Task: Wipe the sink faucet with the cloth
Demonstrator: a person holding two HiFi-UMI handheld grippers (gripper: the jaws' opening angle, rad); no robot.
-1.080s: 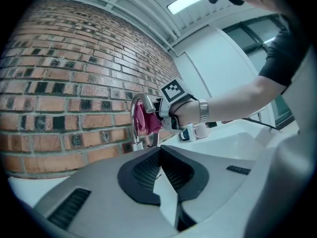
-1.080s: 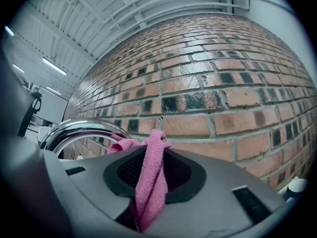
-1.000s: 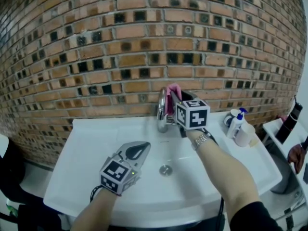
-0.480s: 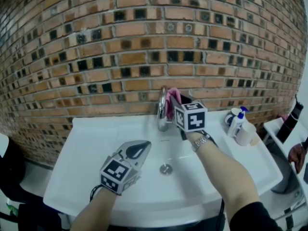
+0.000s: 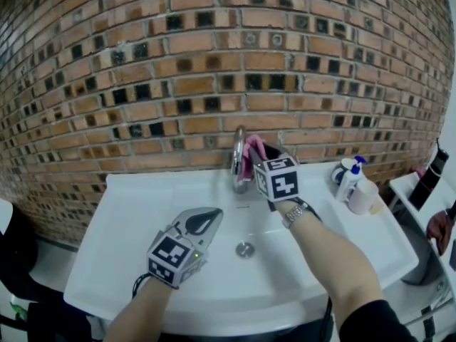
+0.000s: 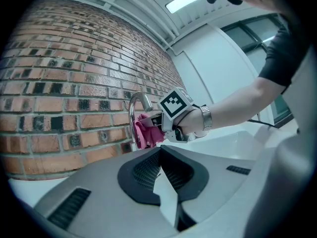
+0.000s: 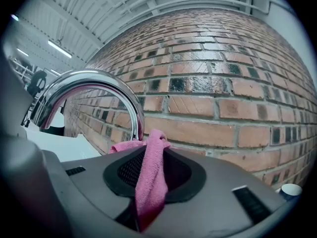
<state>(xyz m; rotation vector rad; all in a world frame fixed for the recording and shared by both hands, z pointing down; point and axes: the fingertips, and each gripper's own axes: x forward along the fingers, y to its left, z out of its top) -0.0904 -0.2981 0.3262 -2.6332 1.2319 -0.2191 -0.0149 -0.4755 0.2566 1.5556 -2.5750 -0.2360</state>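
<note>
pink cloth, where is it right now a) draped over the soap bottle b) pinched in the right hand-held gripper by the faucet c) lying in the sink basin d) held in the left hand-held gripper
b: the pink cloth sits between the jaws of the right hand-held gripper, right beside the chrome faucet; the left hand-held gripper is shut on nothing.

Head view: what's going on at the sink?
A person is wiping the faucet at the back of the white sink. The right gripper is shut on a pink cloth and holds it against the faucet's upright part, below the curved spout. The left gripper is shut and empty. It hovers over the sink, apart from the faucet.
</note>
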